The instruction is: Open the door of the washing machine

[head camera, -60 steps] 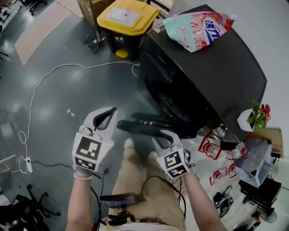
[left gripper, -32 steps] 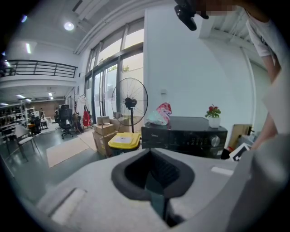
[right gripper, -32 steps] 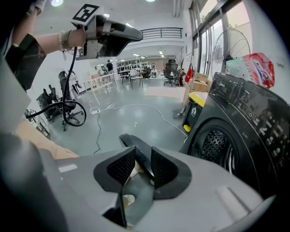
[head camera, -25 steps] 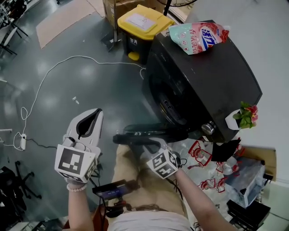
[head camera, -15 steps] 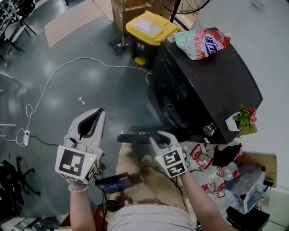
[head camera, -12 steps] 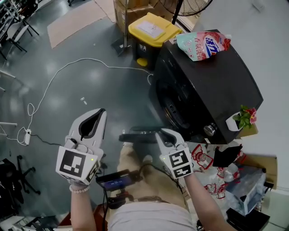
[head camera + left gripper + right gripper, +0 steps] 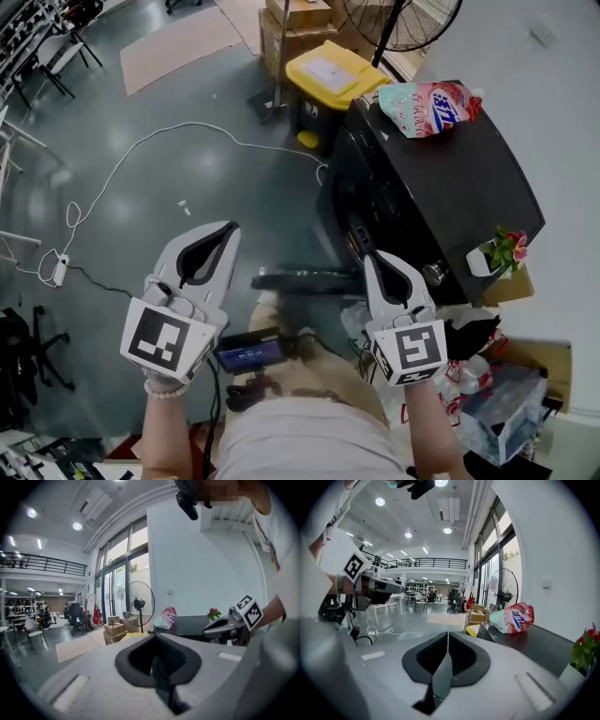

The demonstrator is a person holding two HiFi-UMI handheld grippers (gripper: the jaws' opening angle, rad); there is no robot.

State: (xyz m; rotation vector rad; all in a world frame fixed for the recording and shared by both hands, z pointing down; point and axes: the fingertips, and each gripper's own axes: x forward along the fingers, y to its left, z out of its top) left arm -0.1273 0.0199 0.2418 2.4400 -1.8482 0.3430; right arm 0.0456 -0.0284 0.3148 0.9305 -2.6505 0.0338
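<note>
The washing machine [image 7: 441, 187] occupies the right of the head view, with its door [image 7: 300, 279] swung out at centre frame. The door is judged rigid, hinged and fairly weighty, and is best taken at its free left edge. The left tongs [image 7: 225, 232] are closed and empty; the right tongs [image 7: 375, 261] have just closed on nothing.

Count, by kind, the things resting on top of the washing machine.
Detergent bag: 1
Flower pot: 1
Total: 2
</note>
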